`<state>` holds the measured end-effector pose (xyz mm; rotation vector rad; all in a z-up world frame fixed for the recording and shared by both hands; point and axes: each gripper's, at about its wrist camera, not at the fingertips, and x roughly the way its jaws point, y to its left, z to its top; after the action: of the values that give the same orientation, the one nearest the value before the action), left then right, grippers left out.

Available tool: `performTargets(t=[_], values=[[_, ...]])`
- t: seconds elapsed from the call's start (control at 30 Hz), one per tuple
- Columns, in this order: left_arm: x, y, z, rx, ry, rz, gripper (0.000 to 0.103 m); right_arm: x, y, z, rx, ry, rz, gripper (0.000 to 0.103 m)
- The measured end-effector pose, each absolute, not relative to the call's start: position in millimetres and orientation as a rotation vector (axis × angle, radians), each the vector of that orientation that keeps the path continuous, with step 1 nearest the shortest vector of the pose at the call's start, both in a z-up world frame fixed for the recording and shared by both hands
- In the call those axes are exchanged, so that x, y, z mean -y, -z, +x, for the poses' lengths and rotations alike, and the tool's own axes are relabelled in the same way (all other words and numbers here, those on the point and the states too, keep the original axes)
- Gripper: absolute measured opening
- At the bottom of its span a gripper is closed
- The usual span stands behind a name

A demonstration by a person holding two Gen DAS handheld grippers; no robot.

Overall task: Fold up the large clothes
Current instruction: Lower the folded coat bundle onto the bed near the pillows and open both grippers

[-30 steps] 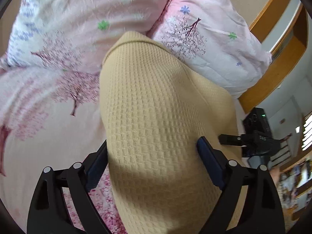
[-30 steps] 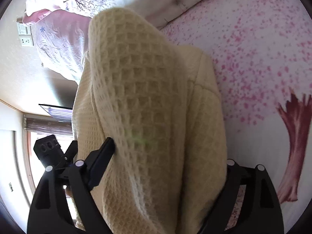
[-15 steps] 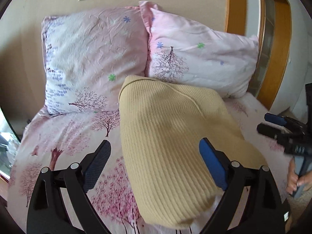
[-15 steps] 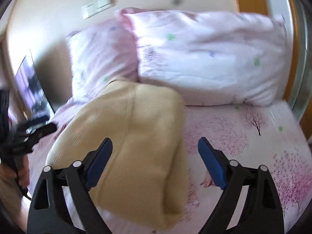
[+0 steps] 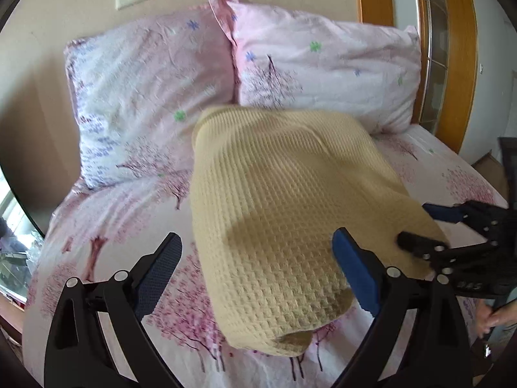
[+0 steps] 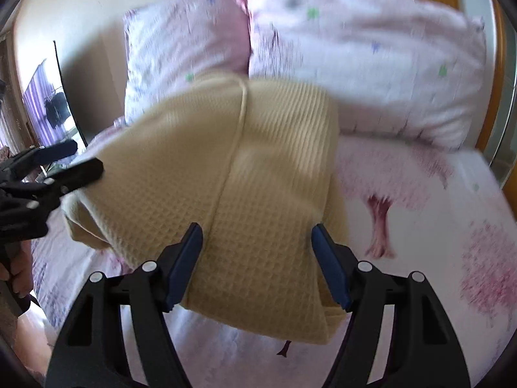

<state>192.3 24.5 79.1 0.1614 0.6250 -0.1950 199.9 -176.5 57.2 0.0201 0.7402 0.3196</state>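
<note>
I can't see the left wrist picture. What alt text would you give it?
A folded yellow waffle-knit garment lies on a bed with pink blossom-print sheets, between the open left gripper in the foreground. Two matching pillows lean on the wall behind, and the open right gripper reaches in from the right.

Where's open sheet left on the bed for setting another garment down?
Two bare patches of floral bedsheet: one left of the folded yellow waffle-knit garment, below the left pillow; a wider one right of it, below the right pillow. The middle is taken.
</note>
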Motion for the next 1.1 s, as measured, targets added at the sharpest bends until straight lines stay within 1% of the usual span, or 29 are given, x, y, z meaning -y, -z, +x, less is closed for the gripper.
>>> performTargets(t=[0.07, 0.1, 0.17, 0.2, 0.23, 0.3, 0.33, 0.5, 0.57, 0.7, 0.83, 1.03, 1.1], values=[[-21, -72, 194, -0.642, 0.207, 0.145, 0.095, 185, -50, 203, -0.749, -0.339, 0.076, 0.071], [-21, -69, 196, -0.651, 0.213, 0.128, 0.096, 189, -48, 204, -0.754, -0.340, 0.095, 0.074], [-20, -63, 201, -0.673, 0.221, 0.092, 0.096, 194, -41, 209, -0.772, -0.347, 0.136, 0.076], [-17, -60, 202, -0.672, 0.213, 0.097, 0.097, 196, -40, 210, -0.775, -0.346, 0.146, 0.081], [-13, -57, 202, -0.659, 0.197, 0.117, 0.097, 198, -39, 210, -0.779, -0.340, 0.154, 0.083], [-9, -59, 197, -0.625, 0.185, 0.136, 0.097, 199, -45, 207, -0.769, -0.337, 0.157, 0.083], [-11, -64, 193, -0.613, 0.190, 0.127, 0.097, 197, -51, 201, -0.746, -0.331, 0.143, 0.081], [-21, -85, 166, -0.513, 0.110, 0.178, 0.098, 188, -86, 166, -0.590, -0.266, 0.057, 0.080], [-24, -87, 161, -0.502, 0.072, 0.199, 0.101, 186, -92, 158, -0.570, -0.273, 0.063, 0.080], [-34, -82, 159, -0.525, 0.067, 0.172, 0.101, 183, -92, 147, -0.554, -0.258, 0.054, 0.080], [-34, -80, 159, -0.524, 0.068, 0.163, 0.102, 179, -85, 146, -0.574, -0.249, 0.031, 0.080], [-32, -73, 161, -0.543, 0.086, 0.152, 0.102, 174, -50, 169, -0.696, -0.242, 0.026, 0.080], [-31, -72, 161, -0.537, 0.082, 0.150, 0.102, 176, -46, 171, -0.694, -0.239, 0.040, 0.083]])
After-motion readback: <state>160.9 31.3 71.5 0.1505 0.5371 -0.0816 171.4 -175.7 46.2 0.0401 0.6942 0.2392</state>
